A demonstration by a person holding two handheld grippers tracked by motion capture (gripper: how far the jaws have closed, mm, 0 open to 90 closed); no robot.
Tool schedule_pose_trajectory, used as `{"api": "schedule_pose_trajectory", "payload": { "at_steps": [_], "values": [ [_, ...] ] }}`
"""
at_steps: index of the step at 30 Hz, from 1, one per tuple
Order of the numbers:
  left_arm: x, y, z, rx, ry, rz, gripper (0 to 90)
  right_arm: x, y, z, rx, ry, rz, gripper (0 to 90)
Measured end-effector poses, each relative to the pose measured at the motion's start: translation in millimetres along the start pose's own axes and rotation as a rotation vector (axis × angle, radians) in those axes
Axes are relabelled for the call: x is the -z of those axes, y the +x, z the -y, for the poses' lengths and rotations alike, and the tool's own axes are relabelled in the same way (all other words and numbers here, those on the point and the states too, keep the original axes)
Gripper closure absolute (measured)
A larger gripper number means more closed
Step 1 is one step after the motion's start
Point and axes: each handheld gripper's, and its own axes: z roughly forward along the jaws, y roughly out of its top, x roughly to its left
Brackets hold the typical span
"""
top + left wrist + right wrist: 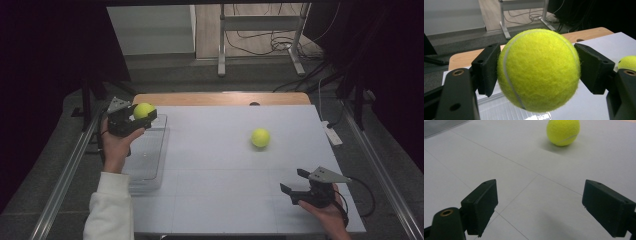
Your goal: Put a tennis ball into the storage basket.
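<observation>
While the held ball [143, 110] sits clamped in the left gripper [140, 116] at the frame's upper left, directly above the clear tray [150, 165], the right gripper [295, 182], jaws wide, waits lower right, below the loose ball [260, 137].

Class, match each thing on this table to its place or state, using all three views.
Things:
1. left tool
2. right tool
3. second tennis ball
4. clear tray

Places or states:
a. lying free on the white table top
b. shut on a tennis ball
c. open, holding nothing
d. at the table's left edge

Pairs: 1-b, 2-c, 3-a, 4-d
</observation>
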Motion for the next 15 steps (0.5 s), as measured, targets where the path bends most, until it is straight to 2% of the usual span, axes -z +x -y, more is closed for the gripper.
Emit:
{"api": "schedule_pose_trajectory", "payload": {
  "at_steps": [12, 15],
  "values": [
    [-3.4, 12.3, 1.9, 0.027, 0.048, -0.042, 26.5, 2.0, 0.5, -1.2, -0.002, -0.011, -0.006, 13.7],
    [-3.7, 14.0, 0.9, 0.023, 0.055, -0.051, 26.5, 1.9, 0.8, -1.4, -0.002, -0.011, -0.005, 13.7]
  ]
}}
